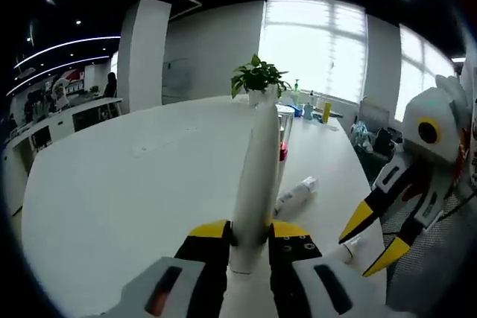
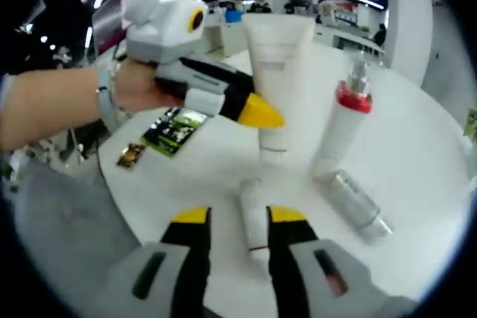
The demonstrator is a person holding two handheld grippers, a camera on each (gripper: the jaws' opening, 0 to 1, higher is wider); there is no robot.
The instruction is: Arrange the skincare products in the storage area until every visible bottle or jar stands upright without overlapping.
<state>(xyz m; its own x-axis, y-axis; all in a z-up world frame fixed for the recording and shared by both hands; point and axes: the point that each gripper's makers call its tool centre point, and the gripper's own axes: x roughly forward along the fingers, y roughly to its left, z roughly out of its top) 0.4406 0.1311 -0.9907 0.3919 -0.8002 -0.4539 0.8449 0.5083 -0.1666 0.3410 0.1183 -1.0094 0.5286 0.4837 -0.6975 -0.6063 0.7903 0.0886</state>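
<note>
Bright office windows and a potted plant [image 1: 257,77] stand beyond the far end of a broad white table [image 1: 134,176]. On it, the left gripper [image 1: 250,234] has its jaws closed against the base of a tall white tube [image 1: 255,184], which stands cap-down and upright. In the right gripper view that tube [image 2: 277,72] stands far centre, with the left gripper's yellow tip against its side. Just right of it a white bottle with a red collar [image 2: 341,133] stands upright, and a silver bottle [image 2: 358,200] lies flat near its foot.

The right gripper [image 2: 240,223] has its jaws parted around a small white tube [image 2: 255,223] lying flat between them, not yet pinched as far as I can judge. To lift it cleanly, the jaws should close near its middle, then tip it onto its flat cap well clear of the neighbours. The tall tube looks top-heavy, so releasing it slowly seems wise.
</note>
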